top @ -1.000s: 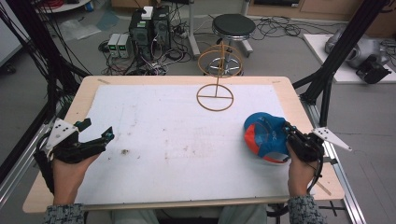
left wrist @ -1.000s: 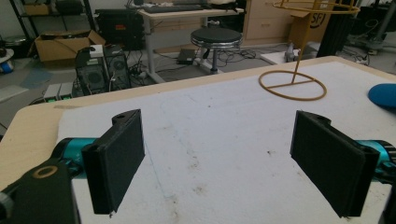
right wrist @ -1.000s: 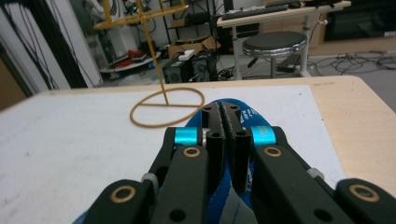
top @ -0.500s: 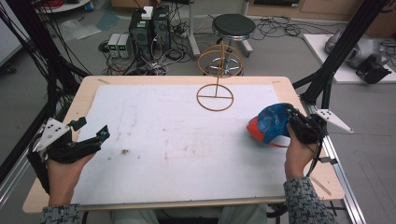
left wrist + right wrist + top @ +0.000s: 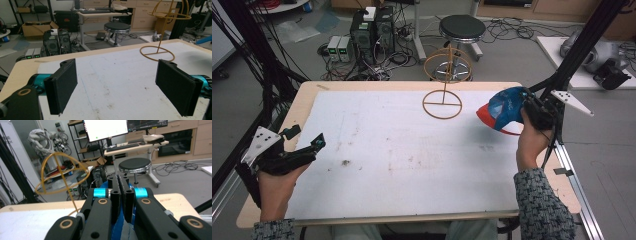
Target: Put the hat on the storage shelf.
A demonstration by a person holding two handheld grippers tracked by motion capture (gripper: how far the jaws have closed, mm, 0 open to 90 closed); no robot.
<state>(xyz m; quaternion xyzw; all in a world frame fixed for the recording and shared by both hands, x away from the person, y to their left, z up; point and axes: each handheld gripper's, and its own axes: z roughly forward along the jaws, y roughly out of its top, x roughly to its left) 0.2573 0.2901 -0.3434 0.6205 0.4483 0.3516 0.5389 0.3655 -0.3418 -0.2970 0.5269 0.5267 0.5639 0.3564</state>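
The right gripper (image 5: 529, 107) has its jaws closed tight on a blue and red cap (image 5: 500, 112), held above the right edge of the table (image 5: 307, 95), beside the wire stand (image 5: 443, 87). The left gripper (image 5: 304, 142) hangs wide open with nothing between its jaws, over the table's left side.

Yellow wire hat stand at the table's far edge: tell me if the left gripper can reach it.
Probably yes: the left gripper is open and empty, with bare white table mat up to the stand.
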